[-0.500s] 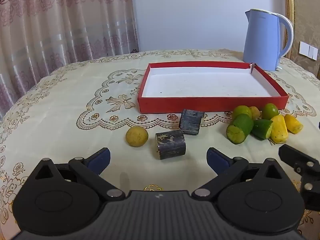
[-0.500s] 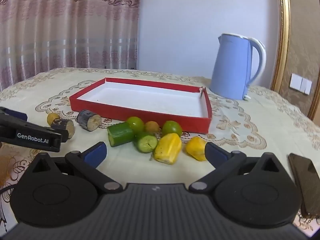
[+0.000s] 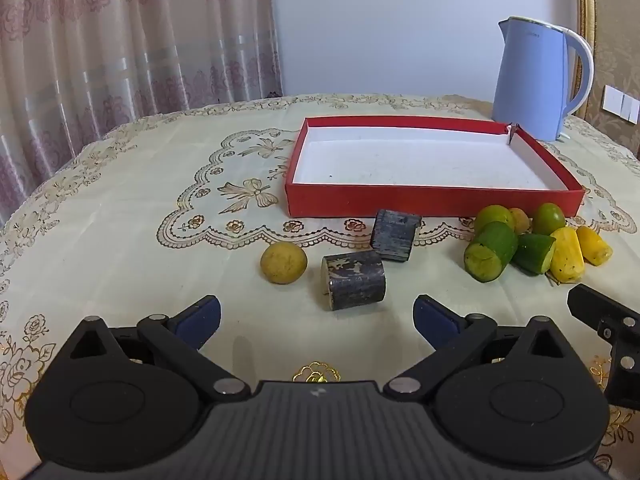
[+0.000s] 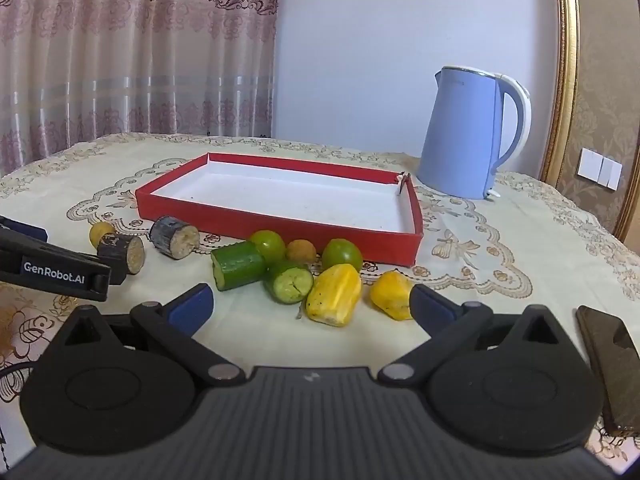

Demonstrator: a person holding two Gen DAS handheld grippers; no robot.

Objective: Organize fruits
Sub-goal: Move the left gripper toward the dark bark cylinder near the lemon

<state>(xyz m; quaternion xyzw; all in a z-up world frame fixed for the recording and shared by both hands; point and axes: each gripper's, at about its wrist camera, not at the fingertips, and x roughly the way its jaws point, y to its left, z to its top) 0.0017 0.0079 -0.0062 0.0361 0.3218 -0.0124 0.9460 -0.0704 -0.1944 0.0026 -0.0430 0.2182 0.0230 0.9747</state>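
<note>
A red tray [image 3: 432, 200] with a white floor sits mid-table, nothing in it. In front of it lie two dark cut cylinders [image 3: 354, 280] and a round yellow fruit [image 3: 284, 262]. My left gripper [image 3: 316, 312] stands open just short of the nearer cylinder. Further right is a cluster: two cucumber pieces [image 4: 238, 266], two green limes [image 4: 342, 254], a small tan fruit [image 4: 301, 251] and two yellow chunks [image 4: 334, 294]. My right gripper [image 4: 310, 298] is open, its blue pads either side of the nearer yellow chunks without touching them.
A light-blue kettle [image 4: 468, 132] stands behind the tray's right corner. A dark phone [image 4: 612, 364] lies at the right of the table. Pink curtains hang at the left. The left gripper's finger [image 4: 52, 268] reaches in beside the cylinders.
The scene in the left wrist view has slid slightly right and up. The right view is nearly the same. Both grippers stay open and no fruit has moved.
</note>
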